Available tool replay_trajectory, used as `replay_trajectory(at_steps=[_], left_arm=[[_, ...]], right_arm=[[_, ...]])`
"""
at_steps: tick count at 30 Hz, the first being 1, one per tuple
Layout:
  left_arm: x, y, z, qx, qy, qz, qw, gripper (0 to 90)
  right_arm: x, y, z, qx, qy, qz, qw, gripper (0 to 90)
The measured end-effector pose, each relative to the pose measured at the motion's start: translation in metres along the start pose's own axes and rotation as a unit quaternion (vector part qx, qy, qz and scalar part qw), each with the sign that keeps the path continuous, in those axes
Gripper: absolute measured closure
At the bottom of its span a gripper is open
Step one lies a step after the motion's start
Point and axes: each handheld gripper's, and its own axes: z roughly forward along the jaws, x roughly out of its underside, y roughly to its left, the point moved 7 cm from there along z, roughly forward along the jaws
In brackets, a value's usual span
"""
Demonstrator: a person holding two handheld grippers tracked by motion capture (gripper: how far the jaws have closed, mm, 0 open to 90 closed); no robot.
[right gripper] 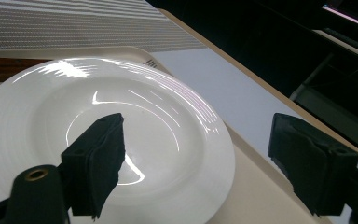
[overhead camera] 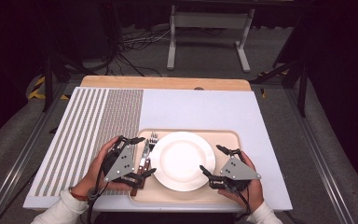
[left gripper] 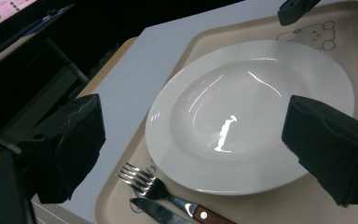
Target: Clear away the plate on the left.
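Note:
A white plate (overhead camera: 182, 161) lies empty in a beige tray (overhead camera: 226, 138). A fork (overhead camera: 153, 138) and a wooden-handled knife (overhead camera: 145, 153) rest in the tray along the plate's left side. My left gripper (overhead camera: 147, 155) hovers open over the cutlery, its jaws spread wide. In the left gripper view the plate (left gripper: 251, 112), the fork (left gripper: 145, 182) and the knife (left gripper: 161, 213) lie ahead of that gripper (left gripper: 196, 135). My right gripper (overhead camera: 210, 158) is open at the plate's right rim. In the right gripper view the plate (right gripper: 37, 116) spreads beyond the open gripper (right gripper: 200, 154), nothing held.
The tray sits at the front of a white board (overhead camera: 205, 109) on a wooden table (overhead camera: 168, 82). A striped placemat (overhead camera: 88, 126) covers the board's left part. A bear drawing (left gripper: 317, 35) marks the tray's bottom. Beyond the table are a dark floor, cables and a white stand (overhead camera: 209, 28).

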Motion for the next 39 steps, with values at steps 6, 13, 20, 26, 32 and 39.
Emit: replay_trajectory(at_steps=[6, 13, 20, 26, 32, 39], left_arm=[[0.004, 0.003, -0.008, -0.007, 0.004, -0.003, 1.0, 6.9], [0.01, 0.009, -0.018, -0.017, 0.005, -0.008, 0.9998, 6.6], [0.018, 0.013, -0.025, -0.024, 0.011, -0.014, 0.9996, 6.4], [0.022, 0.016, -0.033, -0.032, 0.009, -0.019, 0.9993, 6.4], [0.029, 0.017, -0.038, -0.035, 0.016, -0.024, 0.999, 6.3], [0.038, 0.016, -0.043, -0.041, 0.022, -0.032, 0.9984, 6.3]], right_arm=[[0.0, 0.001, 0.0, 0.0, 0.001, 0.0, 1.0, 19.7], [0.001, 0.0, -0.002, 0.003, 0.001, 0.004, 1.0, 19.7], [0.001, 0.0, -0.001, 0.004, 0.003, 0.003, 1.0, 19.7], [0.001, 0.0, -0.002, 0.005, 0.002, 0.003, 1.0, 19.7], [0.001, -0.001, -0.002, 0.007, 0.002, 0.006, 1.0, 19.4], [0.001, -0.003, -0.003, 0.011, 0.0, 0.008, 0.9999, 19.3]])
